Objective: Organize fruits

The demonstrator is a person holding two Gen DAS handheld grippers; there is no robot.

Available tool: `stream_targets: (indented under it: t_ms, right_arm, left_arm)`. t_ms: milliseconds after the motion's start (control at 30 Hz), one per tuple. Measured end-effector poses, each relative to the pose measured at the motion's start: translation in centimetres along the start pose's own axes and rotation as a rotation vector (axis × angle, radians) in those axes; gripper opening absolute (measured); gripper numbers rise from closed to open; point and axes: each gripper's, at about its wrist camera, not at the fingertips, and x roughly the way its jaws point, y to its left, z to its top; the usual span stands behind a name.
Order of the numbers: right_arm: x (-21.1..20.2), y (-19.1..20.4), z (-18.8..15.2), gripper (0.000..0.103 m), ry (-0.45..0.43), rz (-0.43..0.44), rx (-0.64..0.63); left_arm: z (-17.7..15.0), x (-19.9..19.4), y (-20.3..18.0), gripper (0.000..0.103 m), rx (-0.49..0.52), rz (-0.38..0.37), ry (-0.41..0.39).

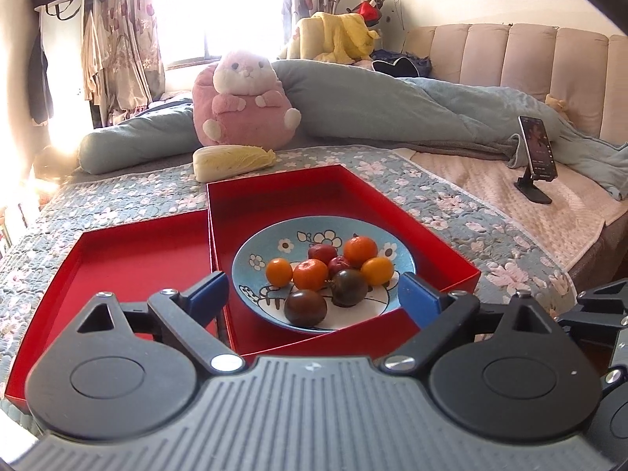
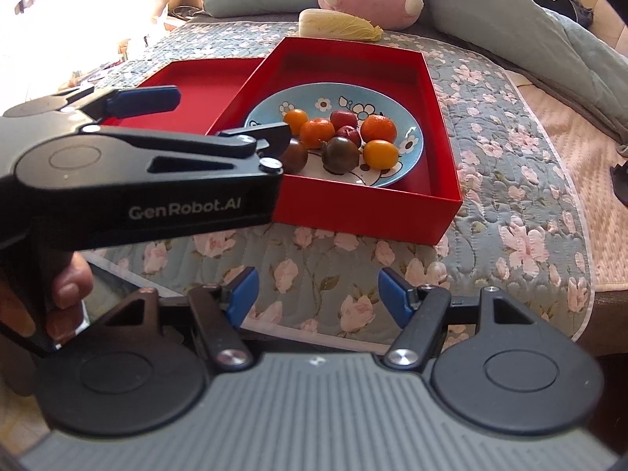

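Observation:
A blue flowered plate [image 1: 271,235] [image 2: 271,106] sits in a red box [image 1: 274,192] [image 2: 365,216] on the bed. It holds mandarins [image 1: 360,251] [image 2: 378,128], yellow-orange tomatoes [image 1: 279,271] [image 2: 380,154], small red fruits [image 1: 322,253] [image 2: 342,118] and two dark tomatoes [image 1: 349,287] [image 2: 340,154]. An empty red tray [image 1: 129,259] [image 2: 196,78] lies against the box's left side. My left gripper [image 1: 314,294] [image 2: 231,114] hovers open over the box's near left edge, pads touching nothing; it hides part of one dark tomato. My right gripper [image 2: 318,294] stands open above the quilt, short of the box.
A napa cabbage [image 1: 231,161] [image 2: 337,25] lies behind the box, with a pink plush [image 1: 243,102] and a rolled grey-blue duvet [image 1: 373,106] beyond. A phone on a stand [image 1: 537,149] is at the right. A hand [image 2: 66,286] holds the left gripper's handle. Floral quilt [image 2: 510,157] surrounds the box.

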Motion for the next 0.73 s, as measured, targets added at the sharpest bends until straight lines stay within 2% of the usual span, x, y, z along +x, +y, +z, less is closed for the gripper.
stream_targets:
  t_ms: [100,200,467,733]
  right_arm:
    - [0.22,-0.16,-0.21,0.070,0.008,0.000,0.007]
    - [0.30,-0.14,-0.32,0.070,0.010,0.003,0.009]
    - [0.33,-0.35,-0.47,0.070,0.012,0.004,0.017]
    - [0.39,-0.29,-0.52,0.070,0.016,0.007,0.018]
  left_arm:
    - [-0.02,-0.02,-0.08,0.096,0.003,-0.014,0.001]
    - [0.05,0.04,-0.42,0.097,0.017,0.022,0.007]
    - [0.27,0.24,-0.29,0.103,-0.002,0.042,0.033]
    - [0.63,-0.31,-0.21,0.103,-0.024,0.037,0.012]
